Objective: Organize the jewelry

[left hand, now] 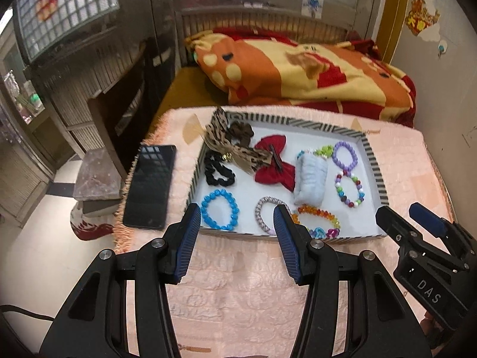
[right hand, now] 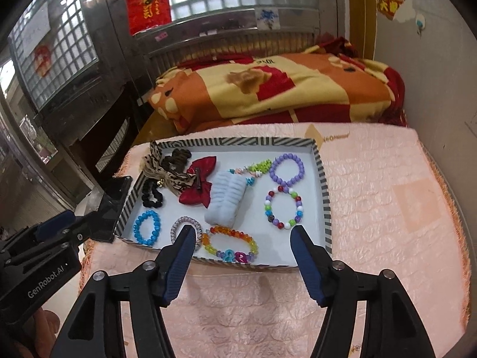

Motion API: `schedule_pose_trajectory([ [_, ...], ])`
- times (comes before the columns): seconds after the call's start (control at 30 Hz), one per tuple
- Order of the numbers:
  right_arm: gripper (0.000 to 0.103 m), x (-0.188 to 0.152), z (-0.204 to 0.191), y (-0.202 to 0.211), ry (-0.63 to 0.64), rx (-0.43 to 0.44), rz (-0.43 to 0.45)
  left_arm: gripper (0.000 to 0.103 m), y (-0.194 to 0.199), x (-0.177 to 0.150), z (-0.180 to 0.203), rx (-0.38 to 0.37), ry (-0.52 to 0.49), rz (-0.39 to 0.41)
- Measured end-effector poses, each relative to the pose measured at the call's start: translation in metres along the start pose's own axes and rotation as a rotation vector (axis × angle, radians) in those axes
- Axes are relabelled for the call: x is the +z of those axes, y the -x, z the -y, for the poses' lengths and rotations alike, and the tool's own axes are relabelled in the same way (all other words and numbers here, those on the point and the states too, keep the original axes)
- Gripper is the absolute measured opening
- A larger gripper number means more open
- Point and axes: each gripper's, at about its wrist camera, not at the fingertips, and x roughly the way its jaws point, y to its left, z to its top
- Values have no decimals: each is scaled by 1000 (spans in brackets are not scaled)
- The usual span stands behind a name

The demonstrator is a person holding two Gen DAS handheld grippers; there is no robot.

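A shallow white tray with a striped rim (left hand: pixel 376 169) (right hand: pixel 323 185) lies on a pink quilted cloth. In it lie a blue bead bracelet (left hand: pixel 220 213) (right hand: pixel 146 227), a silver braided ring (left hand: pixel 262 213) (right hand: pixel 176 226), an orange bead bracelet (left hand: pixel 320 214) (right hand: pixel 229 238), a multicolour bracelet (left hand: pixel 349 189) (right hand: pixel 283 207), a purple bracelet (left hand: pixel 345 155) (right hand: pixel 286 169), a pale blue scrunchie (left hand: pixel 310 180) (right hand: pixel 227 200), a red bow (left hand: pixel 272 164) (right hand: pixel 198 185), a leopard bow (left hand: pixel 226 143) and a black scrunchie (left hand: pixel 219 173). My left gripper (left hand: pixel 237 216) and right gripper (right hand: pixel 241 238) hover open and empty at the tray's near edge.
A black phone (left hand: pixel 150 185) lies on the cloth left of the tray. A folded orange and yellow blanket (left hand: pixel 298 68) (right hand: pixel 268 89) lies behind. A wall stands at the right. The cloth's left edge drops to the floor, with a small stool (left hand: pixel 98 176) below.
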Motion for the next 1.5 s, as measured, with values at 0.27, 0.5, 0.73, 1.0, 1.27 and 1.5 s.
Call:
schedule_pose_trajectory([
  [0.27,67,-4,-5,11,30,-9,18,51,21,-2,-4,22,17,51],
  [0.5,67,-7,-4,13,37,-14,16,51,26,-4,-2,29,18,65],
  [0.73,68,-7,-2,13,31,-17,8,51,26,-4,0,32,16,66],
  [1.0,68,-8,-1,8,31,-20,-5,51,25,-4,2,34,13,65],
  [1.27,68,-7,2,3,19,-21,-21,51,19,-3,4,43,-13,65],
  [1.5,68,-6,3,0,19,-23,-27,51,16,-2,5,43,-22,62],
])
